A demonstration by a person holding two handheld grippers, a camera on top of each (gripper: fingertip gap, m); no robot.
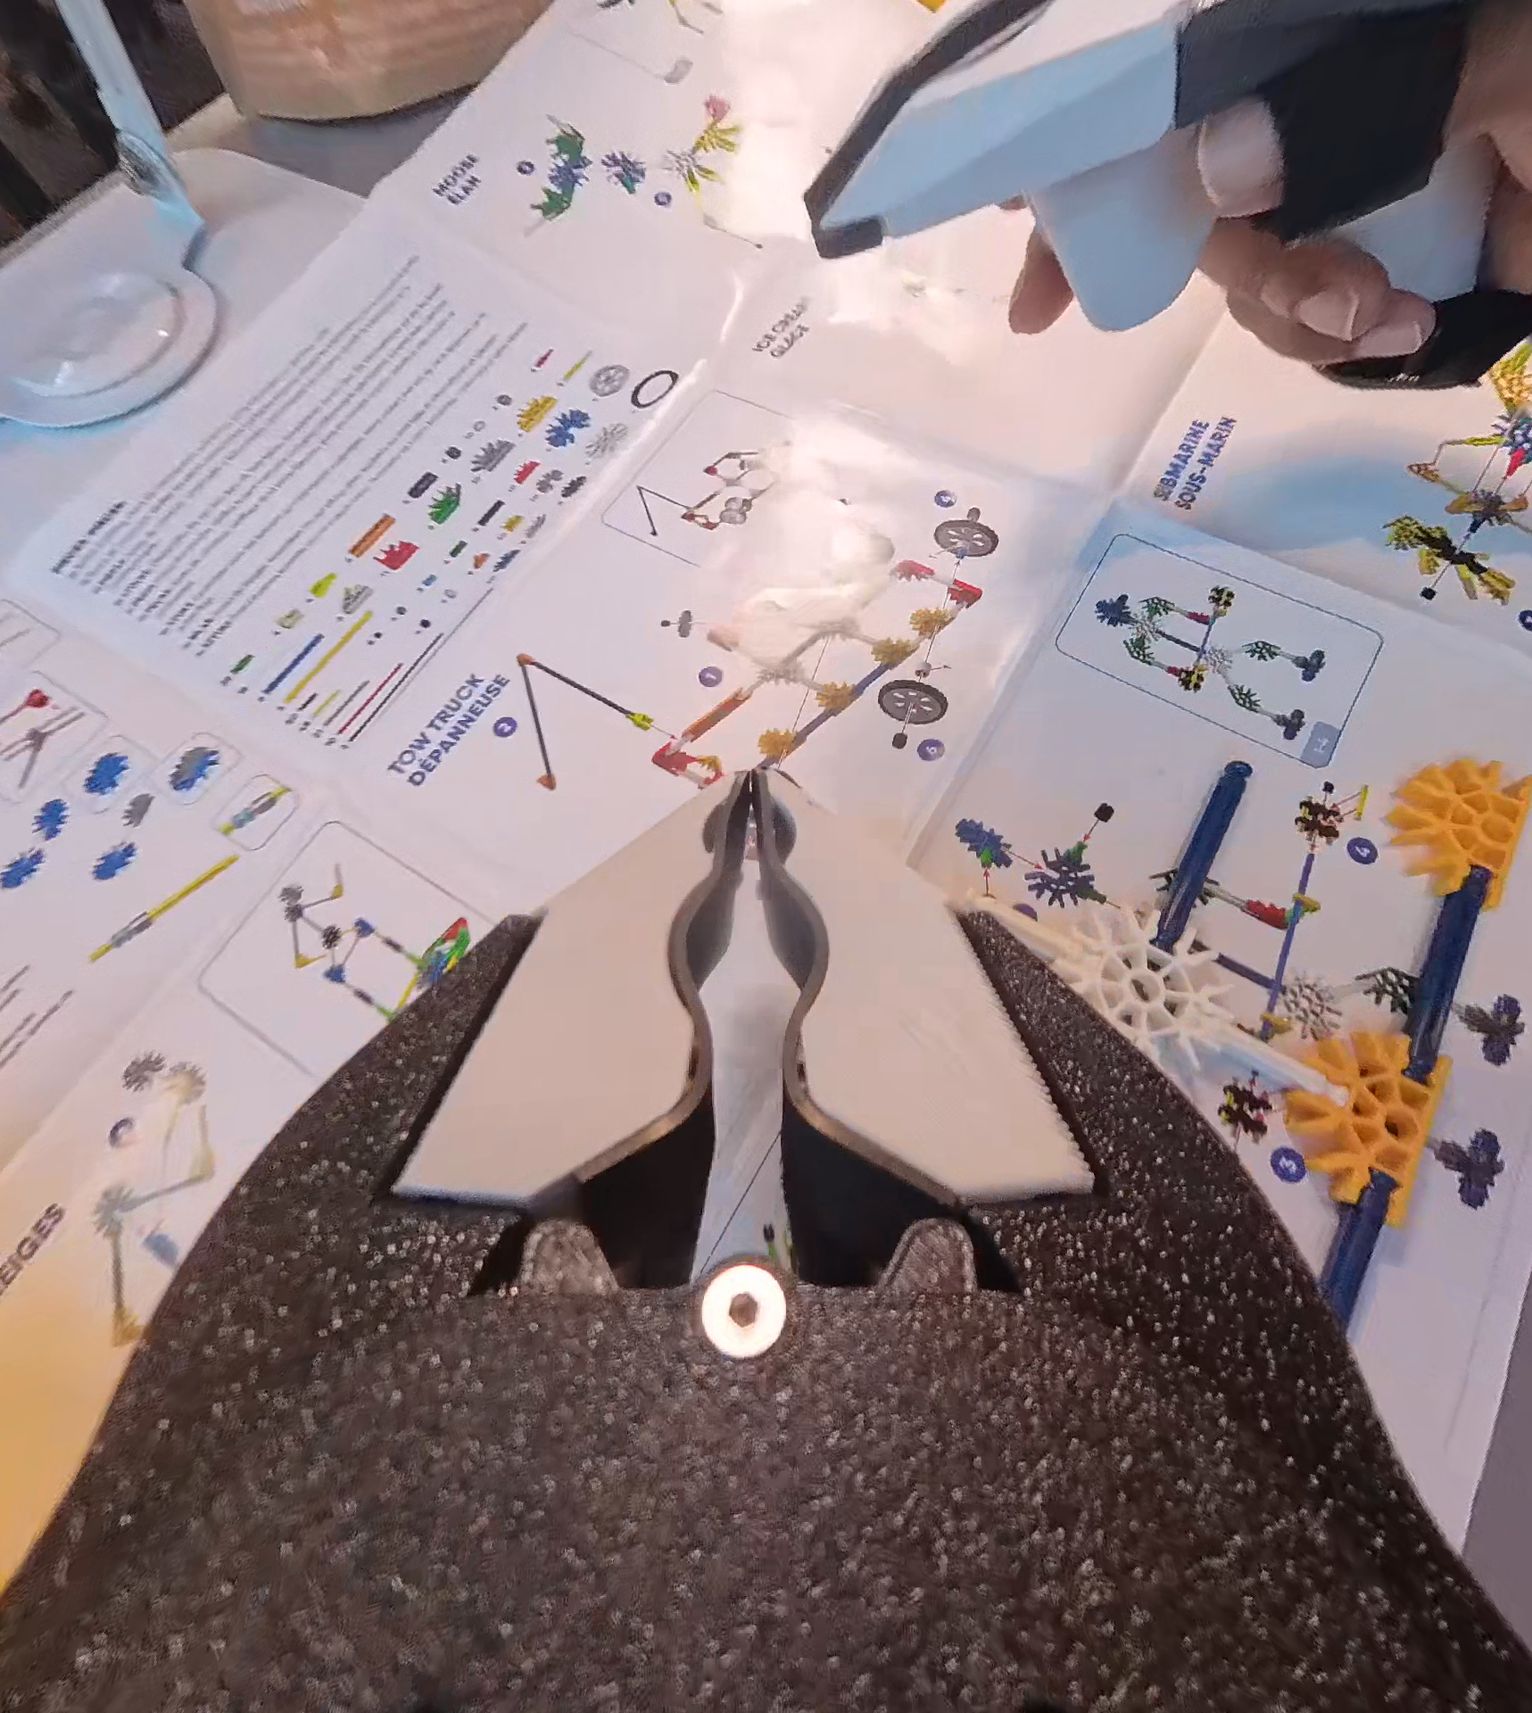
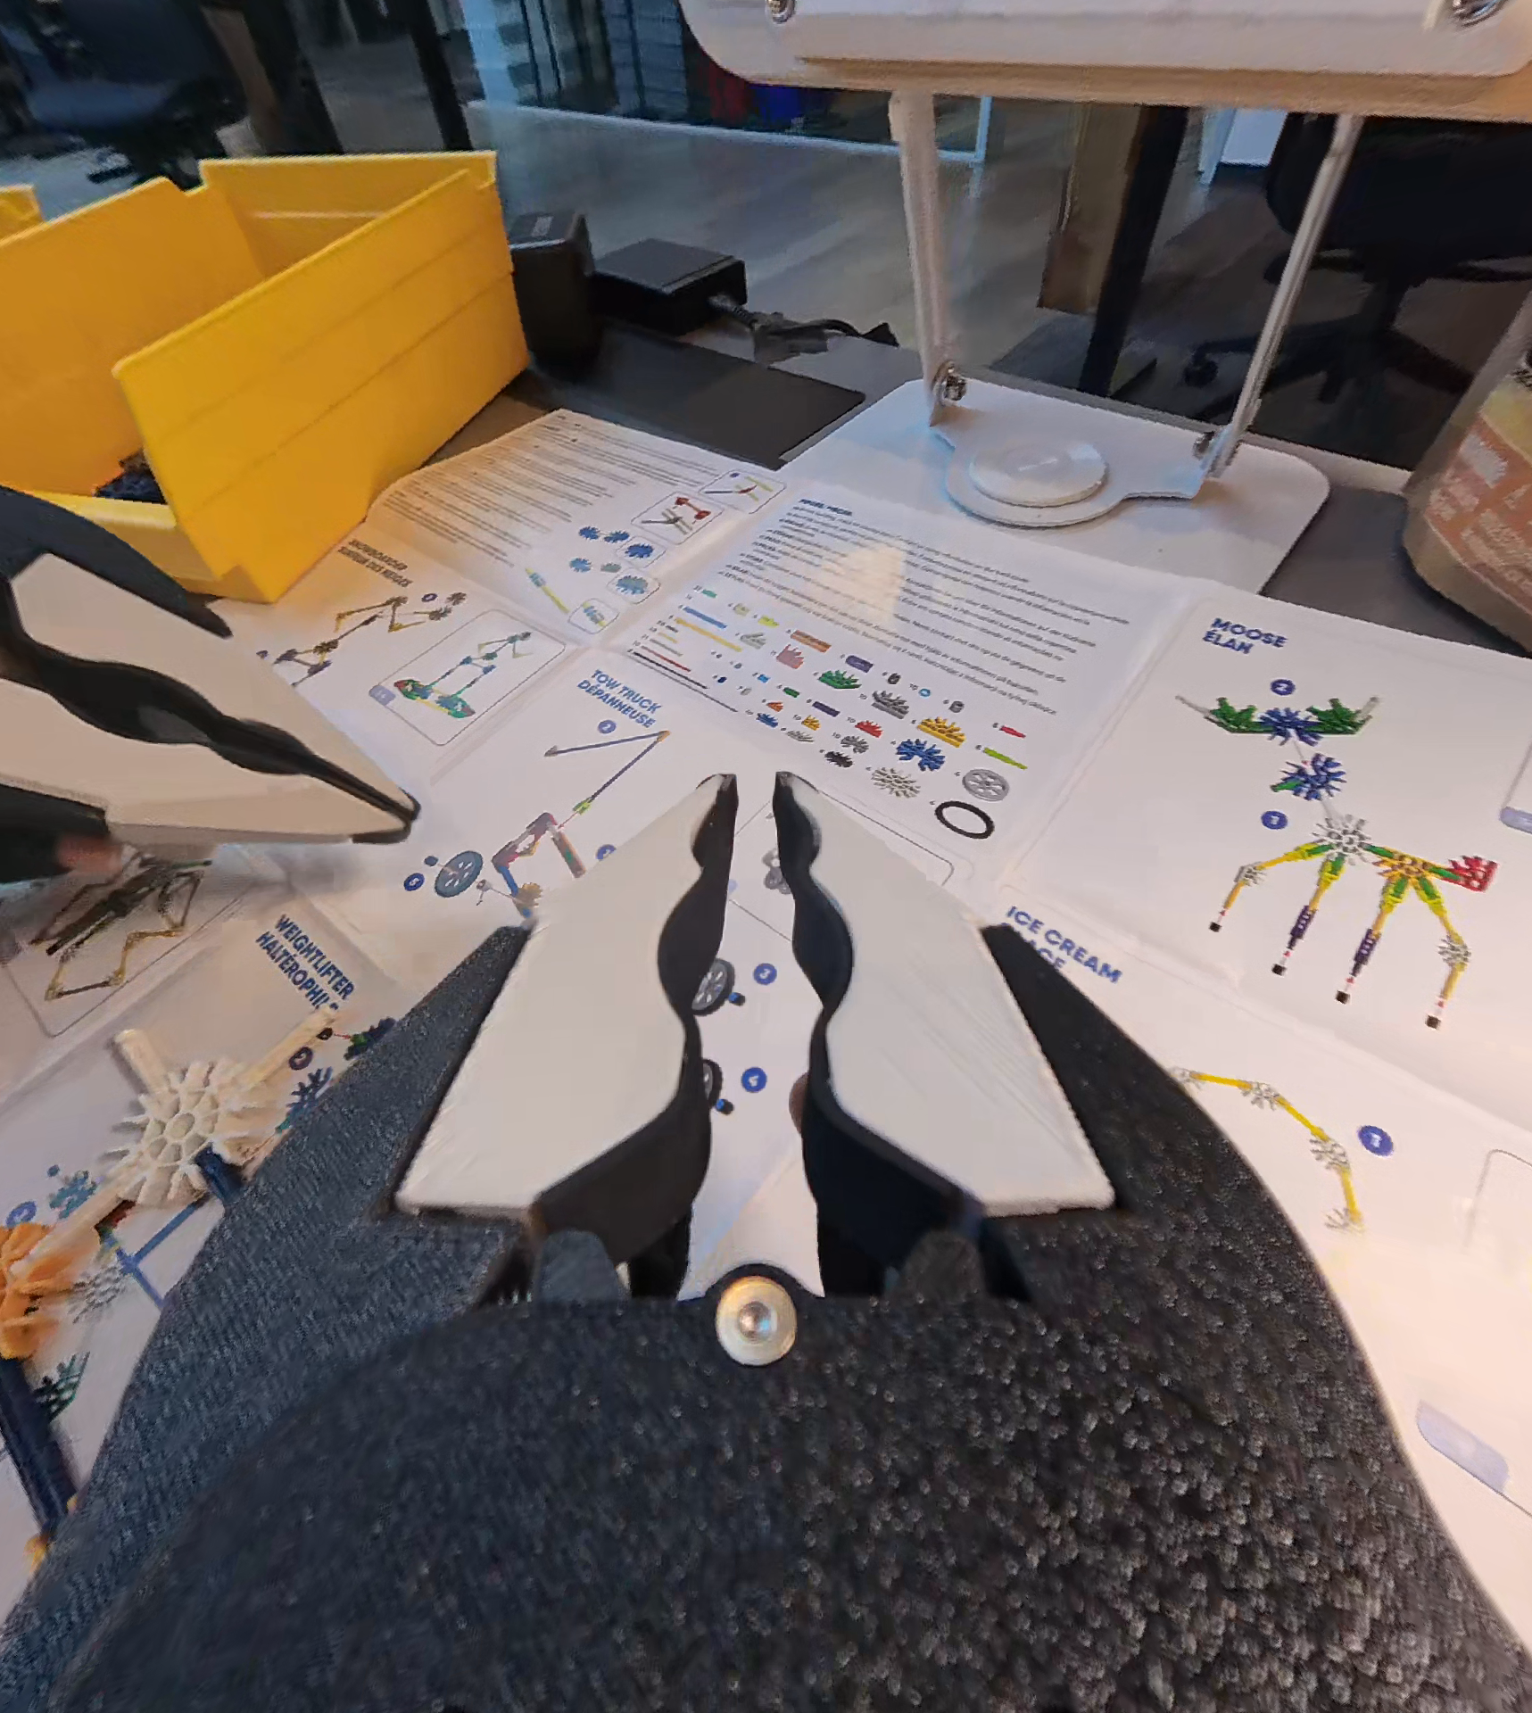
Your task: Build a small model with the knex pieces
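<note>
My left gripper [image 1: 748, 780] is shut, its tips pressed together just above a large printed instruction sheet [image 1: 372, 482]; nothing shows between them. It also shows at the left of the right wrist view [image 2: 405, 818], tips together. My right gripper [image 2: 754, 783] is open by a narrow gap with only the sheet [image 2: 882, 593] visible through it. It shows at the top right of the left wrist view [image 1: 841, 236], held by a hand [image 1: 1392, 232]. A toy build lies to the left gripper's right: a white snowflake connector [image 1: 1147, 983], orange connectors [image 1: 1462, 825] and blue rods [image 1: 1439, 983].
Yellow bins [image 2: 280, 371] stand at the back left. A white stand's base [image 2: 1114, 463] sits beyond the sheet, and also shows in the left wrist view [image 1: 67, 315]. A brown container [image 2: 1531, 463] stands at the right. A black adapter [image 2: 669, 278] lies behind. Some 12 cm of space lies between my two pairs of fingers. To reach the white snowflake connector [image 1: 1147, 983] in a straight line is about 9 cm for my left fingers, about 20 cm for my right. Seen from the right wrist view [image 2: 184, 1127] as well.
</note>
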